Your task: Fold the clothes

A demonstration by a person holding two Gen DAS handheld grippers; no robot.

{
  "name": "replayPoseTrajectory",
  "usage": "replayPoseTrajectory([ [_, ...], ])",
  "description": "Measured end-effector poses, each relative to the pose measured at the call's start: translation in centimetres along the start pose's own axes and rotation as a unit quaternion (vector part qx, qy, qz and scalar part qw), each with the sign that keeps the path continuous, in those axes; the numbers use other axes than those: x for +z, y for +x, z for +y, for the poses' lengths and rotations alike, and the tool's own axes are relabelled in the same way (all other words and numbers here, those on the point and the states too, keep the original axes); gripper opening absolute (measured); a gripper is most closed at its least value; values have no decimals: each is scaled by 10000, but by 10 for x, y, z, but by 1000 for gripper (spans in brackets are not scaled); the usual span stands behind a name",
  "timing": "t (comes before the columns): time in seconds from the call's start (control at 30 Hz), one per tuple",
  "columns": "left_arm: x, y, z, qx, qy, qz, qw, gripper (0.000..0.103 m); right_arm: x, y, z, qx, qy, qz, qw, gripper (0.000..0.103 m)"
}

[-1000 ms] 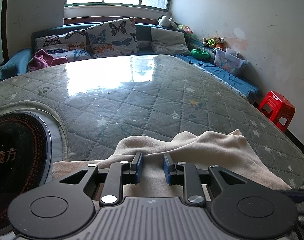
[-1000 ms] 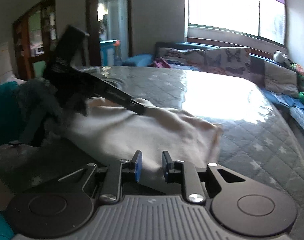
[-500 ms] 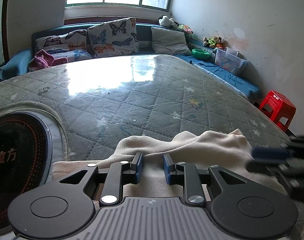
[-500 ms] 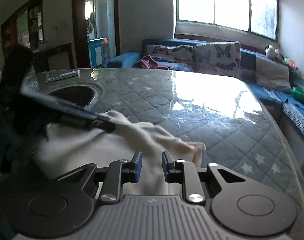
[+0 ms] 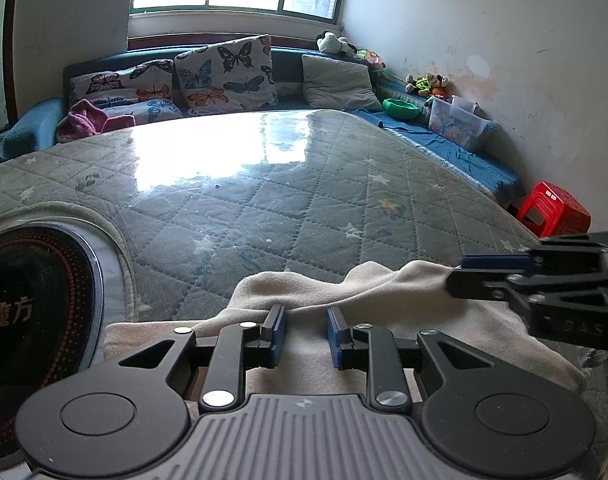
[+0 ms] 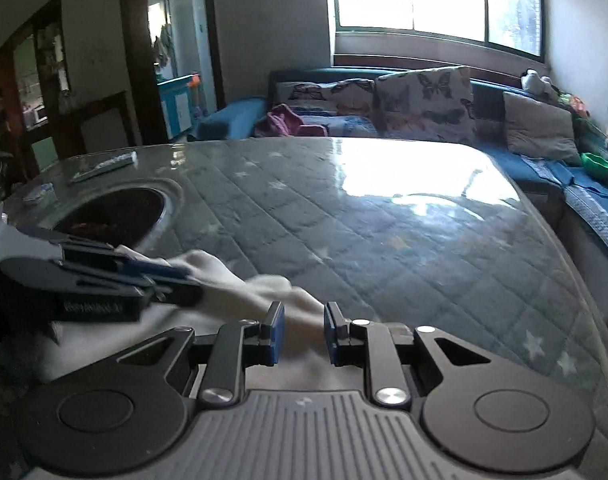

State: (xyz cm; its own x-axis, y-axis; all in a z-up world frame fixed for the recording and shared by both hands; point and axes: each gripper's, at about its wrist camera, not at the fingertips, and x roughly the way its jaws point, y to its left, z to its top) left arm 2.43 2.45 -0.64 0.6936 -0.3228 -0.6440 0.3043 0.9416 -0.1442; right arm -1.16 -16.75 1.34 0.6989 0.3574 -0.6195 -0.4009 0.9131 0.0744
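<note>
A cream garment (image 5: 384, 300) lies bunched on the near edge of the quilted table (image 5: 287, 184). My left gripper (image 5: 302, 336) is open just above the cloth, with cloth showing between its blue pads. My right gripper (image 6: 301, 336) is open over the garment (image 6: 239, 292). In the left wrist view the right gripper (image 5: 460, 272) reaches in from the right, at the cloth's raised right edge. In the right wrist view the left gripper (image 6: 183, 280) comes in from the left over the cloth.
A dark round inset plate (image 5: 27, 316) sits in the table at the left. A sofa with butterfly cushions (image 5: 223, 72) stands behind the table. A red stool (image 5: 556, 210) and a plastic bin (image 5: 460, 126) stand at the right wall. A remote (image 6: 103, 166) lies at the table's far left.
My right gripper has swung left across the garment toward the left gripper and now shows fully in the left wrist view. The cloth's right side is drawn in. The left gripper barely moved.
</note>
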Motion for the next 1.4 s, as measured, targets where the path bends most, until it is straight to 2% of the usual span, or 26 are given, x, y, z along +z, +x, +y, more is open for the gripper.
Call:
replayPoseTrajectory([
  [0.17, 1, 0, 1, -48, -22, 27, 10000, 26, 3, 25, 3, -80, -25, 298, 9995, 19],
  [0.3, 1, -9, 3, -170, -84, -63, 9998, 36, 4, 10, 10, -18, -78, 108, 9999, 19],
  [0.43, -2, -33, 1, -254, -55, -310, 9992, 37, -4, -7, 26, 226, -245, -15, 9994, 20],
  [0.57, -20, -68, -4, -509, 99, -482, 9975, 34, -14, -16, 39, 402, -372, -31, 9985, 20],
  [0.7, -43, -91, -10, -738, 244, -401, 9962, 32, -19, -16, 38, 462, -269, 24, 9986, 20],
  [0.97, -66, -82, -16, -738, 243, -208, 9968, 29, -29, -13, 48, 485, -306, 111, 9983, 21],
  [1.0, -68, -81, -17, -738, 243, -184, 9968, 25, -30, -13, 49, 453, -337, 118, 9983, 21],
  [1.07, -72, -80, -14, -775, 159, -204, 9967, 24, -31, -11, 50, 420, -368, 136, 9983, 21],
  [1.27, -76, -101, -6, -673, -24, -322, 9972, 24, -32, -9, 49, 430, -344, 155, 9984, 21],
  [1.4, -79, -111, 10, -584, -361, -360, 9970, 24, -33, -8, 50, 417, -380, 154, 9983, 22],
])
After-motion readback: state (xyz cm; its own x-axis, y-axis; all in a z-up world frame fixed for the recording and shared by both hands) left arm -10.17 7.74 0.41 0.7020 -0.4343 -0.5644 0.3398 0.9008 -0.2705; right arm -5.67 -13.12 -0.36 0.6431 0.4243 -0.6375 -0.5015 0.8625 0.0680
